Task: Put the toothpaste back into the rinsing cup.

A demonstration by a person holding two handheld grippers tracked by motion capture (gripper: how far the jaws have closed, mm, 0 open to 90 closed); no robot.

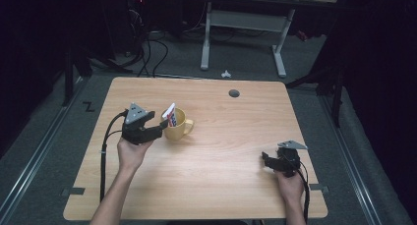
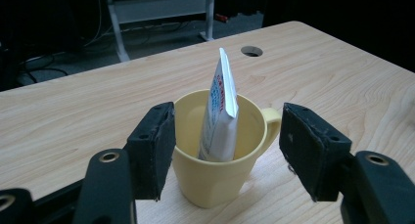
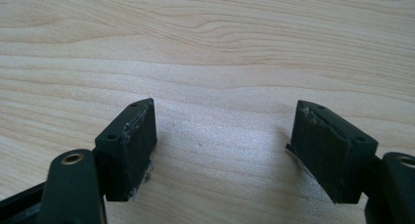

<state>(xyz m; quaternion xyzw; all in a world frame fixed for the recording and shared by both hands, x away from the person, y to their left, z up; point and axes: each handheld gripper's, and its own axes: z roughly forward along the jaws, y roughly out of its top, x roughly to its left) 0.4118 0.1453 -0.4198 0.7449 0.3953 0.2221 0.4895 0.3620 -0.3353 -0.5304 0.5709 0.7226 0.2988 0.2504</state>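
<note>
A yellow mug [image 1: 177, 125] [image 2: 215, 155] stands upright on the wooden table [image 1: 221, 181], left of its middle, handle toward the right. A white tube with red and blue print [image 1: 169, 114] [image 2: 219, 111] leans upright inside it. My left gripper [image 1: 161, 125] [image 2: 227, 150] is open, one jaw on each side of the mug's near wall, not gripping it. My right gripper [image 1: 266, 157] [image 3: 222, 145] rests open near the table's right edge, with bare wood between its jaws.
A round cable hole [image 1: 234, 93] [image 2: 251, 51] sits near the table's far edge. Beyond the table is a white desk frame [image 1: 243, 33] and loose cables [image 1: 147, 53] on the dark floor.
</note>
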